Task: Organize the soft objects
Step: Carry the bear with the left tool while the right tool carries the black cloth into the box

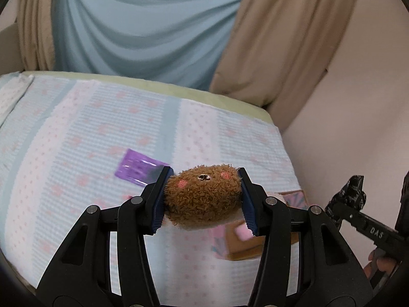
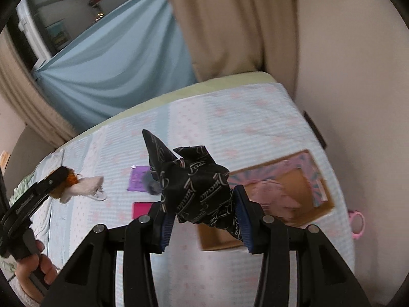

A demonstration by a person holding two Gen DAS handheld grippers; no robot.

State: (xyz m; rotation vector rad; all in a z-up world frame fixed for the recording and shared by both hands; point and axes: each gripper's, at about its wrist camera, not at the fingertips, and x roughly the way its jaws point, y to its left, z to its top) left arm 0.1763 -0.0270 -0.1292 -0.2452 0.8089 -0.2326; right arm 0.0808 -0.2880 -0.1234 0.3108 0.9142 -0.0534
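Note:
My left gripper is shut on a brown plush toy with pink cheeks, held above the bed. In the right wrist view the same toy shows at the left, with a white part hanging from it. My right gripper is shut on a crumpled black cloth with white lettering, held above the near edge of an open cardboard box. Pink fabric lies inside the box. The box also shows in the left wrist view, below and right of the plush.
The bed has a light blue and white cover with pink marks. A purple packet and a magenta card lie on it. A pink ring-shaped object sits past the bed's right edge. Curtains hang behind.

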